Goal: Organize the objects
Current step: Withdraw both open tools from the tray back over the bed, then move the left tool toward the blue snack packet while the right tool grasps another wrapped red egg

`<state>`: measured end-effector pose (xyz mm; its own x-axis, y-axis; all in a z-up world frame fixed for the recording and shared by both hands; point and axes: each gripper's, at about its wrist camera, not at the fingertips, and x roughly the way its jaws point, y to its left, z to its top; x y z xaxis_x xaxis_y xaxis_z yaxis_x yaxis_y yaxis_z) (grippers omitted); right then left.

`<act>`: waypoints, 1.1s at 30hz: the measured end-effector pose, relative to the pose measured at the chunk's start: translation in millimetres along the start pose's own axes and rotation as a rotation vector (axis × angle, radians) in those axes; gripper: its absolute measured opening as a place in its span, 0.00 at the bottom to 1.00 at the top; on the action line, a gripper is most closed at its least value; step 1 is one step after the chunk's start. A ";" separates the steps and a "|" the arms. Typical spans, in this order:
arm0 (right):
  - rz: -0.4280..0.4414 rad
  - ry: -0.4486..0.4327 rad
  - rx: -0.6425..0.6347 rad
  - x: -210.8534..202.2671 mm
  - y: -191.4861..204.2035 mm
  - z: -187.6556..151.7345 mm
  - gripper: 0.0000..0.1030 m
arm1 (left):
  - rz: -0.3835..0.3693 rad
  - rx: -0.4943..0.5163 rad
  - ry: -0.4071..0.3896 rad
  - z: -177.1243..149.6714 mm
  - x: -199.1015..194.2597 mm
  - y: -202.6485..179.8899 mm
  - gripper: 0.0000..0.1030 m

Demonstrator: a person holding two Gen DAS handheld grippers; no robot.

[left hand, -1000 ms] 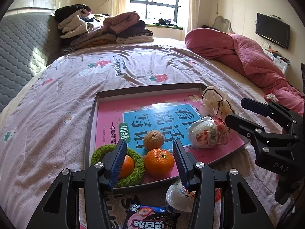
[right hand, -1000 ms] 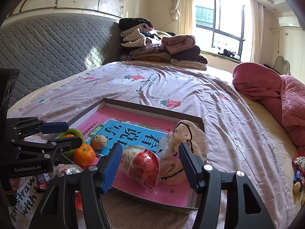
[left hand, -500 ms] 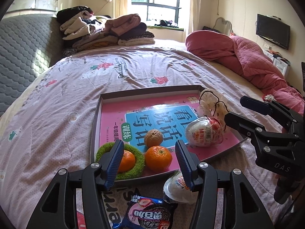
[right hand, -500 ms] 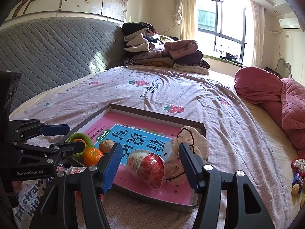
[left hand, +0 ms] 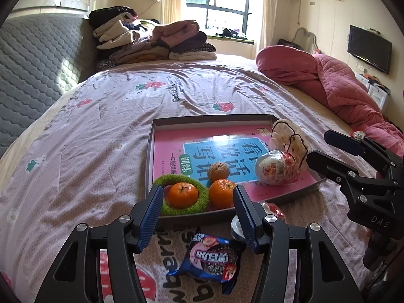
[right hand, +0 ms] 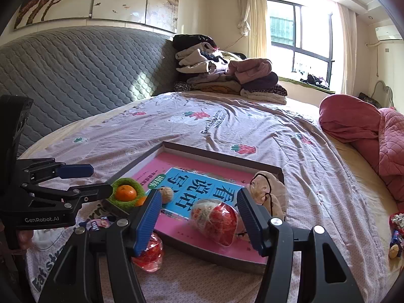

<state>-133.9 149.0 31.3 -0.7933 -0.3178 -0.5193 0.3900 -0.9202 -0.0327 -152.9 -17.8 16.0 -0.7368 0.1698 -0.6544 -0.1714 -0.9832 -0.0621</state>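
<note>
A grey tray (left hand: 212,120) on the bed holds a pink book (left hand: 227,151), a green ring with an orange (left hand: 182,195) in it, a second orange (left hand: 222,193), a walnut (left hand: 218,171), a wrapped red-white egg (left hand: 276,168) and a beige pouch (left hand: 287,136). My left gripper (left hand: 198,214) is open and empty, just in front of the tray above a blue cookie packet (left hand: 210,260). My right gripper (right hand: 199,219) is open and empty, in front of the wrapped egg (right hand: 214,221). A small red-white wrapped item (right hand: 149,252) lies outside the tray.
A printed cloth (left hand: 174,247) lies under the packet. Folded clothes (left hand: 151,40) are stacked at the bed's far end. A pink quilt (left hand: 328,80) lies at the right. A grey padded headboard (right hand: 75,75) stands at the left. Small toys (right hand: 396,234) lie at the right edge.
Both grippers have drawn back from the tray and risen a little. The cookie packet and the printed cloth have come fully into the left wrist view. Both stay open.
</note>
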 end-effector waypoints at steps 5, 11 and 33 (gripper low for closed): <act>0.019 -0.003 -0.021 -9.6 11.7 -3.2 0.60 | 0.006 0.008 0.001 -11.1 -12.6 0.0 0.57; 0.038 0.008 -0.061 -14.2 29.4 -9.9 0.61 | 0.014 0.017 0.028 -34.9 -22.4 1.2 0.57; 0.036 0.085 -0.094 -24.5 53.8 -47.3 0.62 | 0.011 0.057 0.071 -82.1 -42.8 -7.7 0.57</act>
<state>-71.4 118.1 1.8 -0.7370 -0.3258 -0.5921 0.4628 -0.8818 -0.0909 -66.4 -22.9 -17.3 -0.6911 0.1516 -0.7066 -0.2014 -0.9794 -0.0131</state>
